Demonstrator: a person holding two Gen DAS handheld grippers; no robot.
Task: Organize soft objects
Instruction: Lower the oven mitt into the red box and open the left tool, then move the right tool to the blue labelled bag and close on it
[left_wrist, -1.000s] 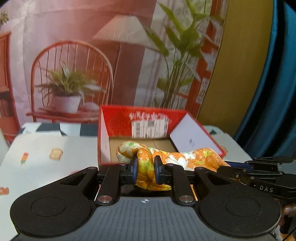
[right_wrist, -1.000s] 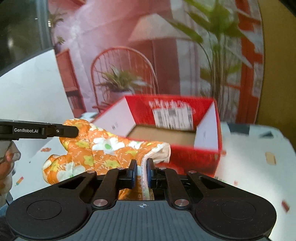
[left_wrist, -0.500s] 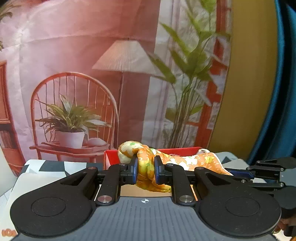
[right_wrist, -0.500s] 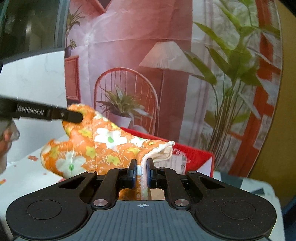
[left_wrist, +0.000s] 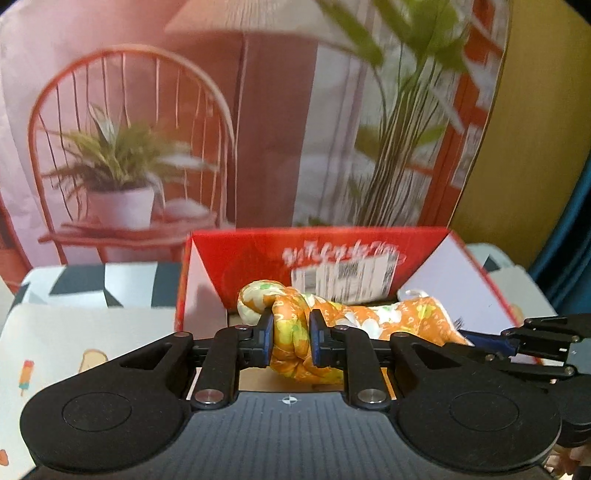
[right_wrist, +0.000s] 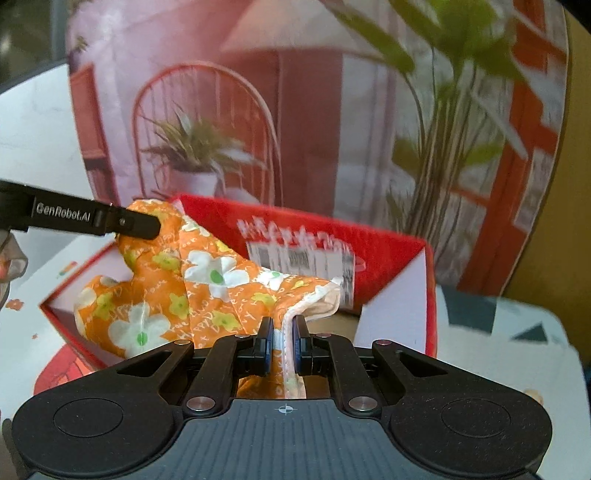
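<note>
An orange floral oven mitt hangs stretched between both grippers above the open red cardboard box. My left gripper has a bunched fold of the mitt between its blue pads, which still touch the cloth while the jaws are opening. My right gripper is shut on the mitt's white-edged cuff. In the right wrist view the mitt droops over the box's left wall and inside, with the left gripper's finger at its upper end. The right gripper's fingers show at the mitt's right end.
The box stands on a white tablecloth printed with small pictures. Close behind it hangs a backdrop showing a chair, a potted plant and a lamp. A blue curtain is at the right. A hand shows at the left edge.
Both grippers carried the mitt forward, up over the near wall, then down. The box, half hidden half a second ago, now shows its inside, with the mitt low over its opening.
</note>
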